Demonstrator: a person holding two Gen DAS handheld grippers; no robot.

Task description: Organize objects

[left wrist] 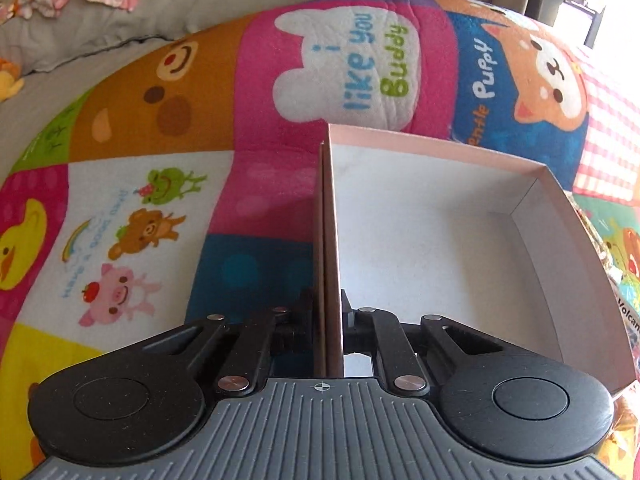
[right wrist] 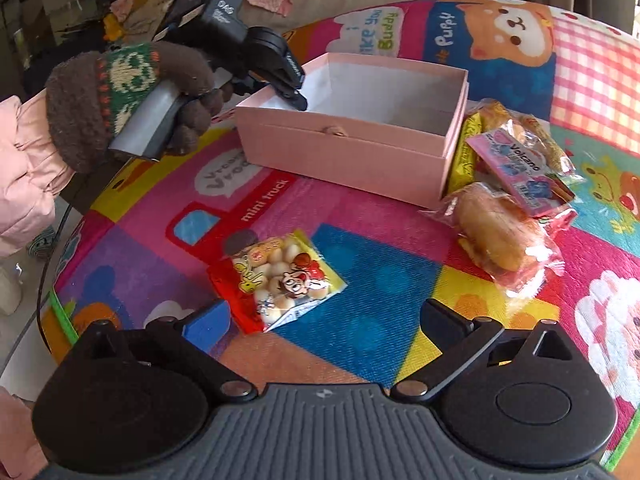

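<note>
An empty pink box (left wrist: 440,240) (right wrist: 348,148) with a white inside stands on a colourful cartoon mat (right wrist: 360,256). My left gripper (left wrist: 331,312) (right wrist: 294,94) is shut on the box's left wall, one finger inside and one outside. A gloved hand (right wrist: 120,92) holds that gripper in the right wrist view. My right gripper (right wrist: 326,320) stands open just above the mat, with nothing between its fingers. A small bag of round snacks (right wrist: 280,276) lies right in front of it. To the right of the box lies a heap of wrapped buns and snack packs (right wrist: 508,192).
The mat (left wrist: 160,208) covers a round table whose edge curves near on the left. A grey cushion (left wrist: 120,20) and pink clothes lie behind. Snack wrappers (left wrist: 624,292) press against the box's right wall.
</note>
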